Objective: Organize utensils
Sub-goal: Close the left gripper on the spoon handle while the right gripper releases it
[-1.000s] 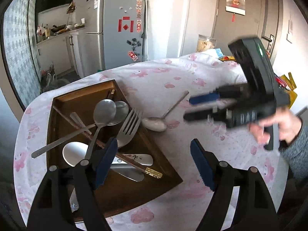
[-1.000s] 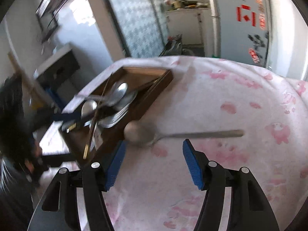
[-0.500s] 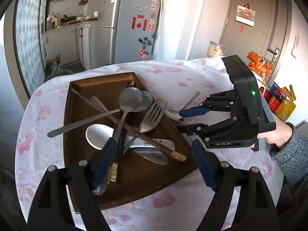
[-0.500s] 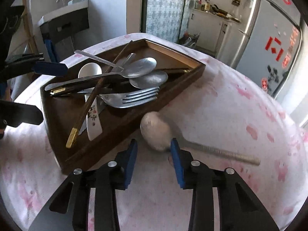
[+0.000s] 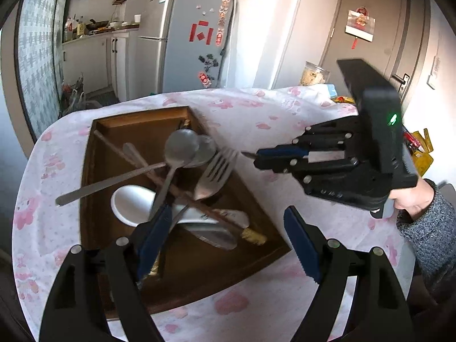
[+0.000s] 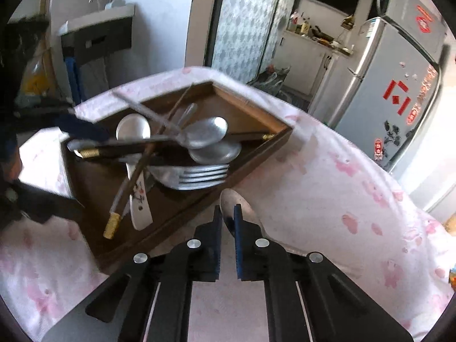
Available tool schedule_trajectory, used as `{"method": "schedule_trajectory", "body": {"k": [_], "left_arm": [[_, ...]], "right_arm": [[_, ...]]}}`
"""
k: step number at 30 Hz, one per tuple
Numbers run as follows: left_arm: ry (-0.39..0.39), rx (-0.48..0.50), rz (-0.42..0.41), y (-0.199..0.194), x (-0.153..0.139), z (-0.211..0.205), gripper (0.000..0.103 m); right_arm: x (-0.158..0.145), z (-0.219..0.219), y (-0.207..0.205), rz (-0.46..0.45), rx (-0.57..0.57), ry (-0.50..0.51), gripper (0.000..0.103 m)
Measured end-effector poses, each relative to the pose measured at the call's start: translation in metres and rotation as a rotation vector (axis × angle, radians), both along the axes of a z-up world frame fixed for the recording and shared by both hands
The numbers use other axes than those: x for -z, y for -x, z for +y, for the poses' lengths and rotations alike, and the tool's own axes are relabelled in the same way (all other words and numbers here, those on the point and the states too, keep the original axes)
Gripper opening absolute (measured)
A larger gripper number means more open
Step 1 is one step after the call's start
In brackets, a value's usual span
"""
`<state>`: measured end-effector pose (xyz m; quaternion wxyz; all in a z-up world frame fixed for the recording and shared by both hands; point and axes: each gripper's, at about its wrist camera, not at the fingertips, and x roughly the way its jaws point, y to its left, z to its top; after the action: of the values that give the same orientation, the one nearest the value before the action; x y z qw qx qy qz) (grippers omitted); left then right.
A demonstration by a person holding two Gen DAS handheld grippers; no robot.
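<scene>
A brown wooden tray [image 5: 136, 122] [image 6: 256, 115] on the pink-flowered tablecloth holds metal spoons [image 5: 181, 148], a fork [image 5: 213, 175] [image 6: 199, 175], a white ceramic spoon [image 5: 131, 205] [image 6: 132, 126] and chopsticks [image 5: 182, 193], all crossed over one another. My right gripper [image 6: 228, 223] [image 5: 258, 158] is shut on a metal spoon [image 6: 232, 202] and holds it just outside the tray's near edge. My left gripper [image 5: 225, 239] is open and empty above the tray's near corner.
A silver fridge [image 5: 188, 37] [image 6: 399, 85] stands behind the table, with a kitchen counter [image 5: 94, 32] beside it. A jar [image 5: 313, 75] and snack packets [image 5: 344, 99] sit at the table's far right. A dark cabinet [image 6: 97, 38] stands beyond the table's left side.
My right gripper has closed on the metal spoon that lay on the cloth beside the tray and lifted it. My left gripper has stayed open over the tray.
</scene>
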<state>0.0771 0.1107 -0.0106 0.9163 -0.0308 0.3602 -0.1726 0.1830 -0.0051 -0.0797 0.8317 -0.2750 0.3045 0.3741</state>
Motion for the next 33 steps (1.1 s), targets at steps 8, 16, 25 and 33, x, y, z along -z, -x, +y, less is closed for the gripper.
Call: {"method": "schedule_trajectory", "body": {"k": [8,16,25,33], "left_arm": [[-0.036,0.056,-0.036,-0.019,-0.008,-0.052,0.086],[0.021,0.116,-0.092,-0.037,-0.020,-0.100,0.086],[-0.053,0.151,-0.038,-0.045,-0.010,-0.130,0.011],[-0.043,0.088,-0.026,-0.031,-0.019,-0.084,0.009]], "right_arm": [[-0.072,-0.053,0.000,0.160,0.054,-0.289,0.003],[-0.106,-0.100,-0.001,0.360,0.099,-0.547,0.001],[-0.109,-0.119,-0.008,0.436,0.122,-0.674,0.001],[-0.105,-0.104,-0.025,0.465,0.138,-0.704,0.005]]}}
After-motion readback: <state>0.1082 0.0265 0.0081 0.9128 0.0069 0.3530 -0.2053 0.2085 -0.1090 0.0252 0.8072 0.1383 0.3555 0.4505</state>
